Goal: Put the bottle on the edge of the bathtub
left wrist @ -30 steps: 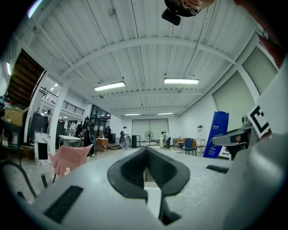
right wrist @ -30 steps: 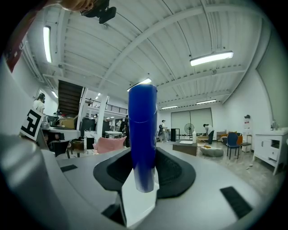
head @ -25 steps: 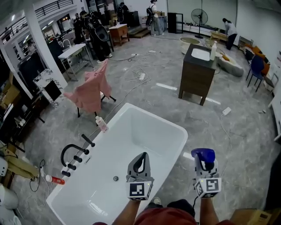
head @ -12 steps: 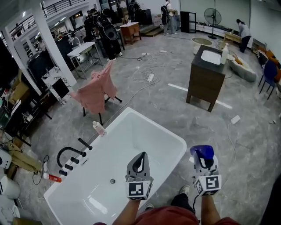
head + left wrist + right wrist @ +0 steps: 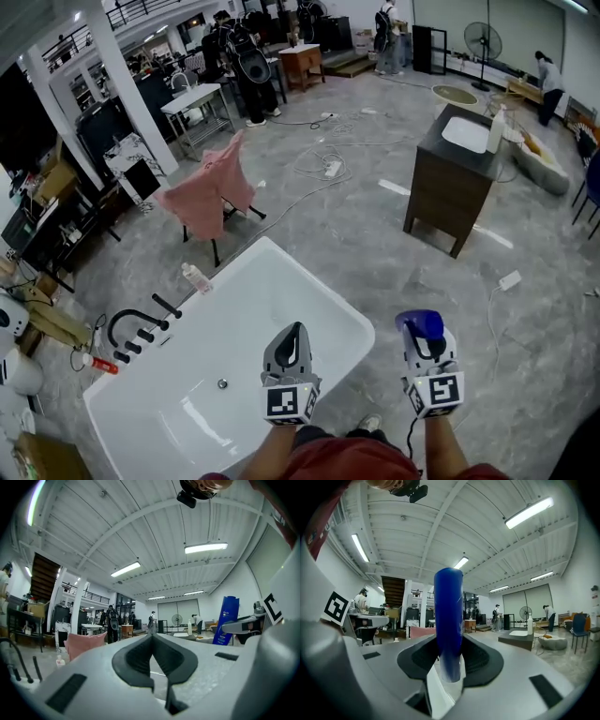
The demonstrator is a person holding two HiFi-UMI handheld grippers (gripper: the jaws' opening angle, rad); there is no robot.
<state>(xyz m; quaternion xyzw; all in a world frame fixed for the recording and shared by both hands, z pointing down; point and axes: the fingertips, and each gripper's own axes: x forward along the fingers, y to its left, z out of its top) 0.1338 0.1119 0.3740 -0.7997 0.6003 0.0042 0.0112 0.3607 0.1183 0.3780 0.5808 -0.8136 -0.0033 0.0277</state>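
Blue bottle (image 5: 448, 616) stands upright between the pads of the right gripper (image 5: 426, 343), which we find clamped on it. We place it over the grey floor (image 5: 394, 253), just beside the white bathtub's (image 5: 319, 279) near corner. The left gripper (image 5: 294, 336) hangs over the tub, jaws together and empty. We note a small pale bottle (image 5: 195, 277) on the far rim.

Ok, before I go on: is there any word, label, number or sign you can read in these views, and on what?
On the bottle: white print on its upper part, too small to read.
On the marker cubes: black-and-white square patterns only, no words or numbers.
Nothing else in any view carries legible text.
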